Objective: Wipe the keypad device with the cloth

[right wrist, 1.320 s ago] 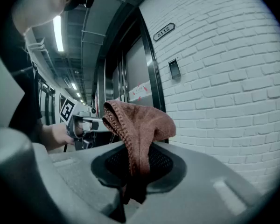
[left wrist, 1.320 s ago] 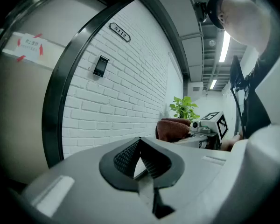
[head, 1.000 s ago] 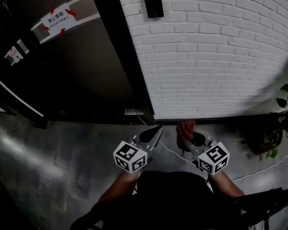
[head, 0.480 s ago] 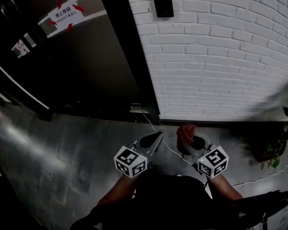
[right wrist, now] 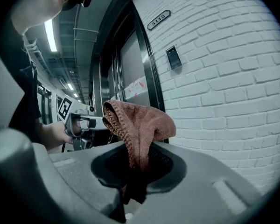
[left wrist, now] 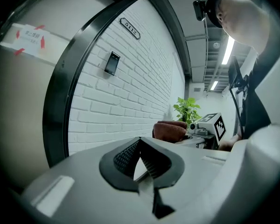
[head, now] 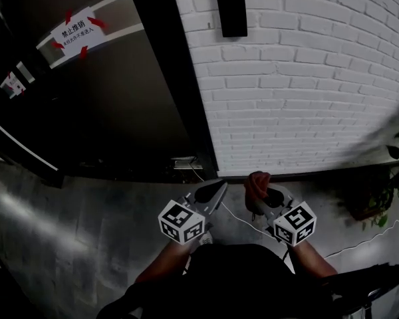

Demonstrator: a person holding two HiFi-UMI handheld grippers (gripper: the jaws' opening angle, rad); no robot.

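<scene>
The keypad device is a black slab fixed high on the white brick wall; it also shows small in the left gripper view and the right gripper view. My right gripper is shut on a reddish-brown cloth, which bunches up above its jaws. My left gripper is shut with nothing in it, its jaws meeting at the tips. Both grippers hang low near the floor, well below the keypad device.
A dark door frame runs left of the brick wall, with a dark door carrying a white sign. A potted plant stands at the right. A white cable trails across the grey floor.
The view has tilted so the keypad device sits lower in the picture. Both grippers stay in nearly the same place, the cloth still held.
</scene>
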